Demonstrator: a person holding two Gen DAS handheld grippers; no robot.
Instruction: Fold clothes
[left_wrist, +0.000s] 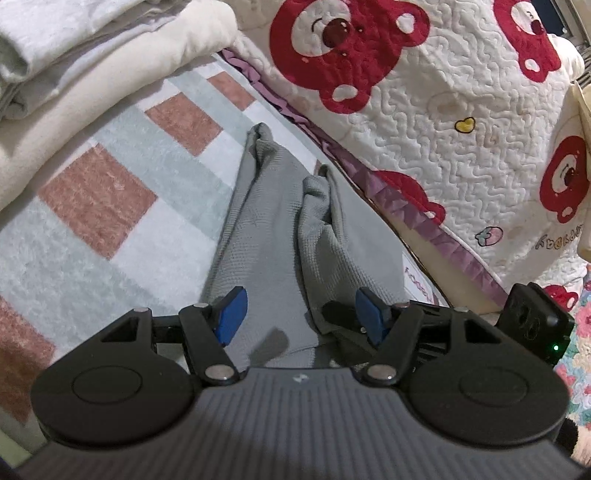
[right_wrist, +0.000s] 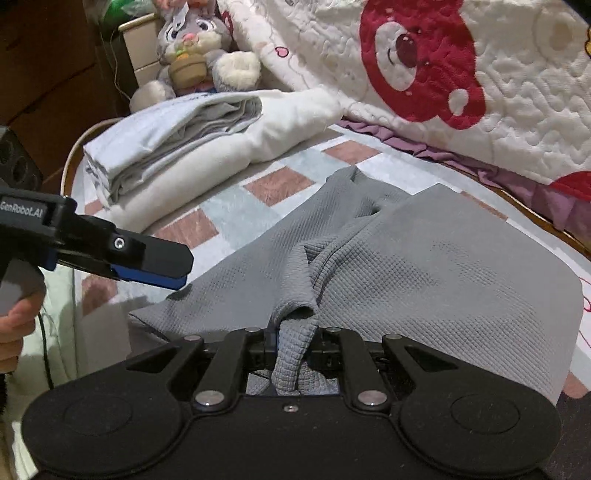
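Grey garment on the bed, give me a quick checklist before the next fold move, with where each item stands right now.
1. Right gripper clamped on the grey garment: ok.
2. Left gripper holding fabric: not ok, open above it.
3. Garment lying flat: not ok, bunched ridge down the middle.
4. Folded stack clear of the garment: ok.
5. Garment's far edge clear of the bear quilt: cannot tell.

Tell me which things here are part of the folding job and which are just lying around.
Part of the job:
- grey garment, spread on the checked blanket
- right claw, shut on a bunch of it
- left claw, open over it
- folded pile, apparently done

Lying around:
- bear quilt
- plush rabbit
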